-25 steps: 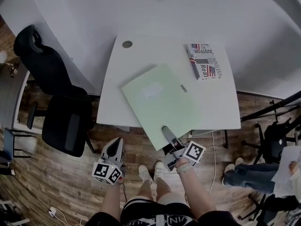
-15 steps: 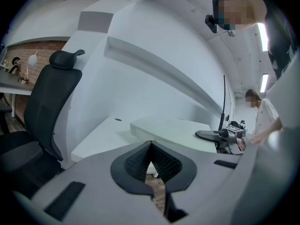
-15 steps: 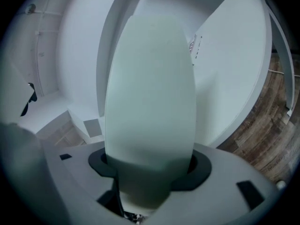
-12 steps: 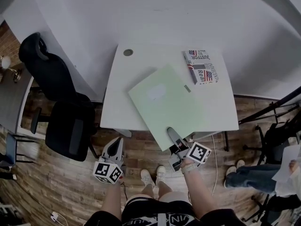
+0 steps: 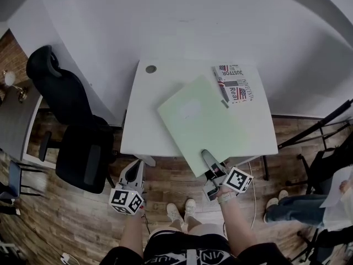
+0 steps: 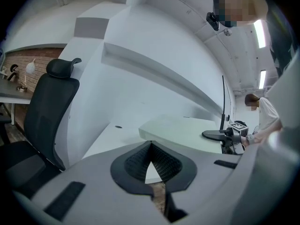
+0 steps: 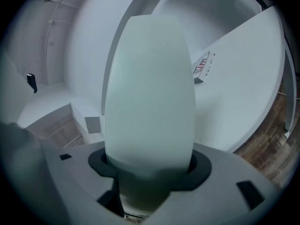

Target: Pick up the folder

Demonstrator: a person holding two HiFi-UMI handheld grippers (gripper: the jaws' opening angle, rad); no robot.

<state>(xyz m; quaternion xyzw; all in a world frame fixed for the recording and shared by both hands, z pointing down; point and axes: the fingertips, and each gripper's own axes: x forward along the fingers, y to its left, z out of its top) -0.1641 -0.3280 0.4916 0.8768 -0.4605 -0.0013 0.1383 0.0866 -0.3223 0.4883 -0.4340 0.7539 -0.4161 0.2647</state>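
My right gripper (image 5: 207, 157) clamped the pale green folder (image 5: 201, 117) at its near corner. The folder lay over the white table (image 5: 140, 131), its long axis running diagonally from near right to far left. My left gripper (image 5: 134, 171) hung closed and empty.

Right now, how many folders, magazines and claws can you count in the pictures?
Folder: 1
Magazine: 1
Claws: 2, the left claw and the right claw
Total: 4
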